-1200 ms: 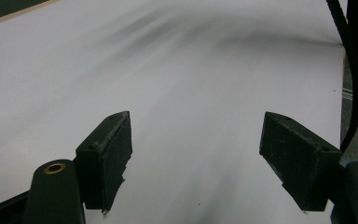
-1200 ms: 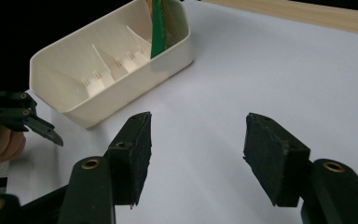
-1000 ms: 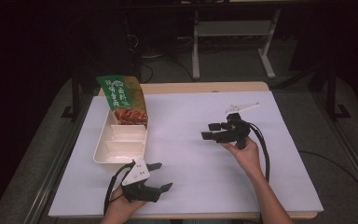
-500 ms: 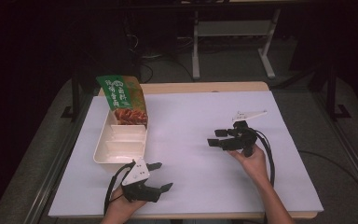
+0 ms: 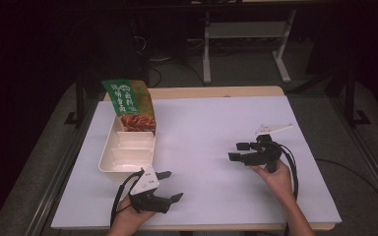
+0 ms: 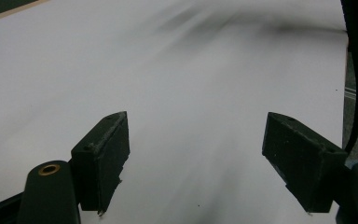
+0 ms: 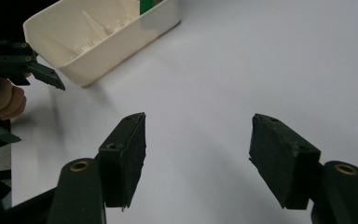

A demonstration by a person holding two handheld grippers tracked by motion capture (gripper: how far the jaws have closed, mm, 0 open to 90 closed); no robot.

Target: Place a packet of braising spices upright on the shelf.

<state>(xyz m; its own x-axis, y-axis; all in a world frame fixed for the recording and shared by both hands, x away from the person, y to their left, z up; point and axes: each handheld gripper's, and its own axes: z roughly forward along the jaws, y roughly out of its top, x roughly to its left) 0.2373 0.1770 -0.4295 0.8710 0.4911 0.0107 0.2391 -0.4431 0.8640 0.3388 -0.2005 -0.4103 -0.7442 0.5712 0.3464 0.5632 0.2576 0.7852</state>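
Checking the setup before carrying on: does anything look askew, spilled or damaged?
Nothing spilled or damaged. The green snack bag leans tilted in the far end of the white tray. Both the left gripper and right gripper are open and empty.

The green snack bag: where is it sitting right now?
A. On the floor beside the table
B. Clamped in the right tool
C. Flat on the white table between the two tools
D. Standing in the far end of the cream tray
D: the green snack bag stands upright in the far end of the cream tray, apart from both tools, whose jaws are open and empty.
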